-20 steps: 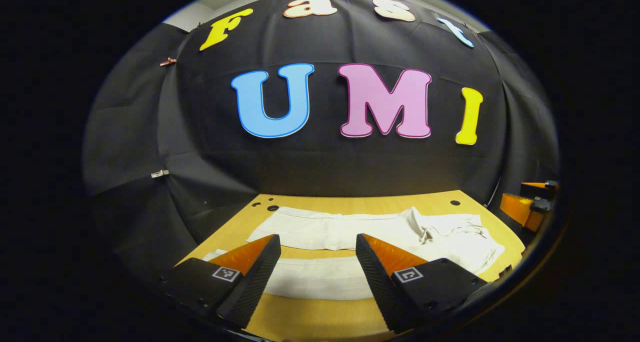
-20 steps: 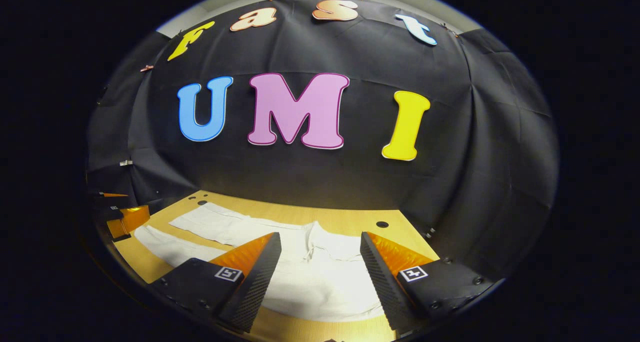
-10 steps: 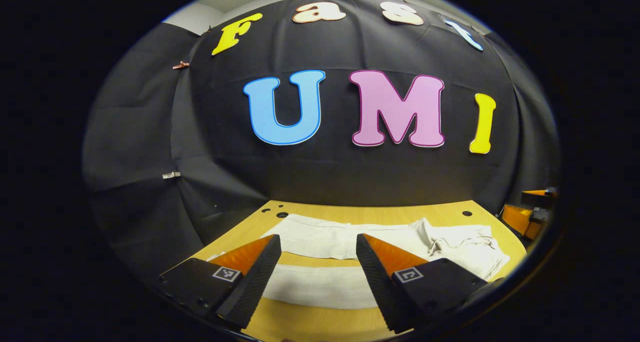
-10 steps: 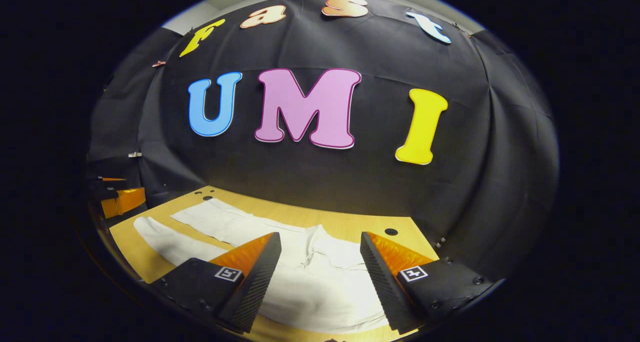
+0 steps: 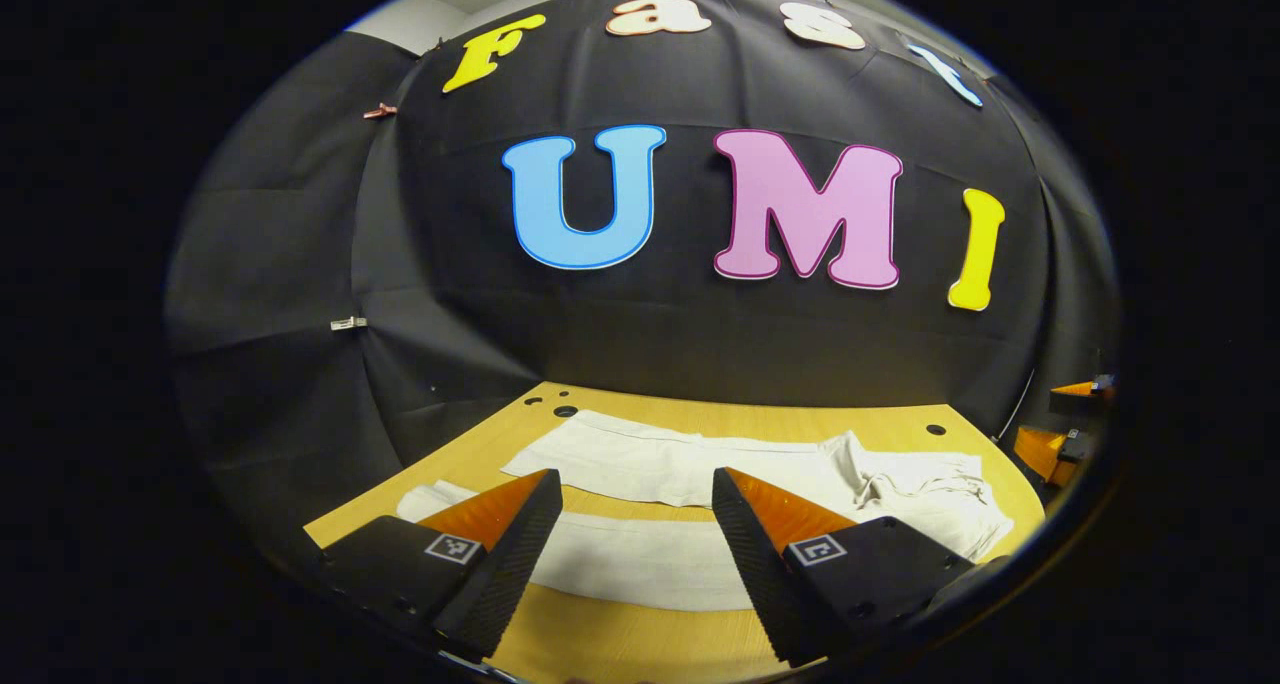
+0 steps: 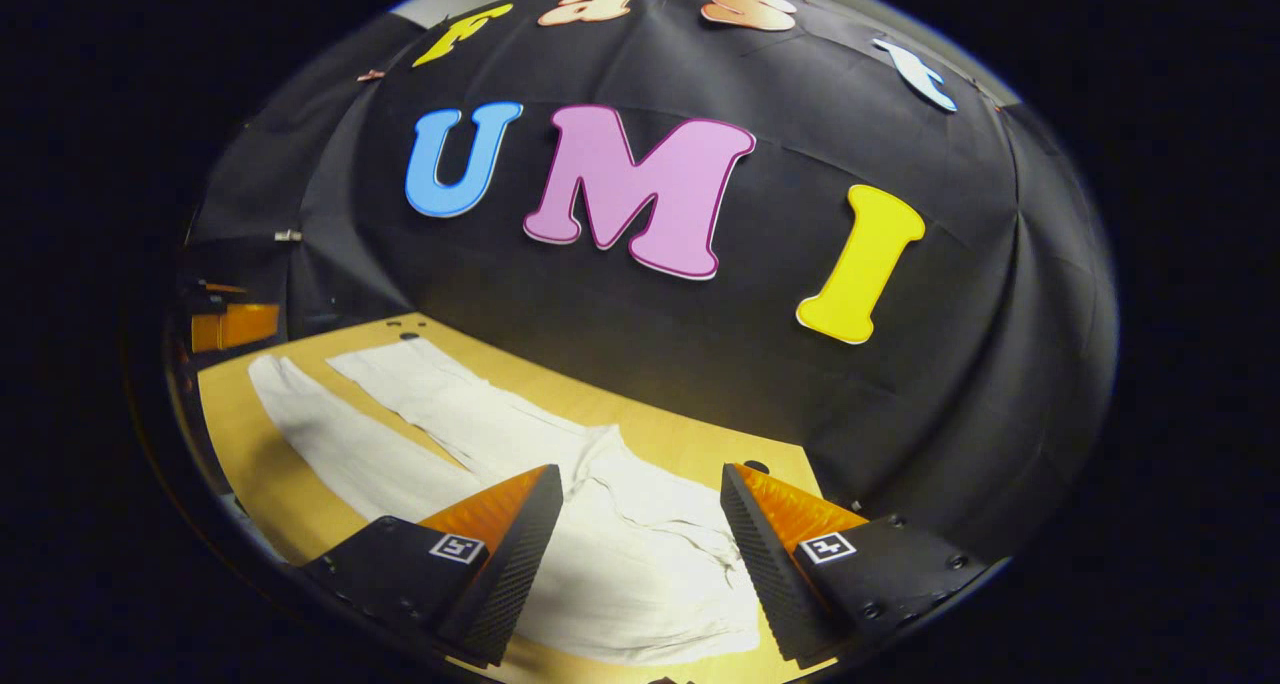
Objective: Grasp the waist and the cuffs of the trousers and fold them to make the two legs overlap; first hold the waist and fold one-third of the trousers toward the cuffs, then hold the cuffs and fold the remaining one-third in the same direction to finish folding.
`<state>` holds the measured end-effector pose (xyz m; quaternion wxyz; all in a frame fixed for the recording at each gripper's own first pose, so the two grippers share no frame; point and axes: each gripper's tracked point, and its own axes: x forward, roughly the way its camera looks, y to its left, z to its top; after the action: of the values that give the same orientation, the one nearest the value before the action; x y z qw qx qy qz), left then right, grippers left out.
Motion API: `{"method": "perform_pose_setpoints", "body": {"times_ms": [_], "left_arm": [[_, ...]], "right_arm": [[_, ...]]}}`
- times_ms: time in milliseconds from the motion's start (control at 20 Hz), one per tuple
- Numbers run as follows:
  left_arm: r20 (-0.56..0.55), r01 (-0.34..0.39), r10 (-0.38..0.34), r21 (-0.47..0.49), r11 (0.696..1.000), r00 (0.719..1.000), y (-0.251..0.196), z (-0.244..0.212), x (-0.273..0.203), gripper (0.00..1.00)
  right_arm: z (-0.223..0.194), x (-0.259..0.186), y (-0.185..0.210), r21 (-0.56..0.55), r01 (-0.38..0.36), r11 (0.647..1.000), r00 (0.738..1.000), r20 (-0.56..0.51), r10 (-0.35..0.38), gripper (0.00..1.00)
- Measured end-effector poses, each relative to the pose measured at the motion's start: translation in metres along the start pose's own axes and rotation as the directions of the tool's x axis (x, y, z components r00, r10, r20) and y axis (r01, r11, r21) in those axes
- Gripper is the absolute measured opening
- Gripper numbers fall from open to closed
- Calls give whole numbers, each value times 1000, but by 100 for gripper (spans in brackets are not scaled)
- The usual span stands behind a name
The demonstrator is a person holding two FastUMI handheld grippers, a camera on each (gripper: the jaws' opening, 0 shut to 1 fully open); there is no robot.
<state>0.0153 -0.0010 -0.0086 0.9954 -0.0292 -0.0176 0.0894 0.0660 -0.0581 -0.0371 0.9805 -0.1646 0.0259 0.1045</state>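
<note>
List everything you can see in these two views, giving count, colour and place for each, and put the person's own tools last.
trousers: one pair, white, spread flat on the table, legs apart, waist end wrinkled.
table: one, light wood, under the trousers, with small dark holes near its far edge.
booth wall: one, black cloth, behind the table.
left gripper: one, open, above the near trouser leg; it holds nothing.
right gripper: one, open, above the waist end; it holds nothing.
</note>
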Motion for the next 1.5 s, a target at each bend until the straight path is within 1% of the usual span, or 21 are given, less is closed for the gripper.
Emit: {"method": "perform_pose_setpoints", "body": {"times_ms": [200,350,400,550,700,800,900,1050,1100,1200,1350,1450,1500], "left_arm": [[0,-12,12,19,1000,1000,5,0,5,96],[-13,-15,15,20,1000,1000,4,-7,6,96],[-19,-15,15,19,1000,1000,3,-9,6,96],[-45,-18,19,22,1000,999,3,-20,6,96],[-69,-28,29,24,999,997,4,-28,5,96],[-81,-31,33,25,999,996,5,-33,3,96],[-96,-36,38,27,999,995,6,-38,3,96],[-107,-51,56,47,998,993,11,-42,0,96],[-111,-55,60,49,997,992,13,-43,0,96],[-119,-63,69,50,997,991,15,-45,-3,96],[-137,-77,83,48,996,987,18,-53,-9,96],[-149,-87,94,51,995,984,21,-57,-13,96],[-152,-94,101,54,994,983,22,-57,-15,96]], "right_arm": [[-30,1,-17,-115,-60,992,996,-70,52,98],[-60,-2,-36,-222,-91,971,989,-138,62,98],[-71,-4,-43,-270,-103,957,985,-165,59,98],[-94,-7,-55,-376,-164,912,973,-214,87,98],[-125,-13,-64,-422,-237,875,952,-280,123,98],[-143,-15,-72,-449,-265,853,942,-308,131,98],[-166,-12,-82,-477,-298,827,927,-352,131,98],[-193,-12,-91,-532,-356,768,906,-397,145,98],[-200,-12,-93,-556,-375,742,902,-403,154,98],[-217,-16,-98,-607,-413,679,892,-421,167,98],[-245,-21,-101,-648,-479,592,863,-472,183,98],[-255,-23,-101,-672,-499,548,855,-484,186,98],[-259,-21,-100,-678,-507,532,852,-487,192,98]]}}
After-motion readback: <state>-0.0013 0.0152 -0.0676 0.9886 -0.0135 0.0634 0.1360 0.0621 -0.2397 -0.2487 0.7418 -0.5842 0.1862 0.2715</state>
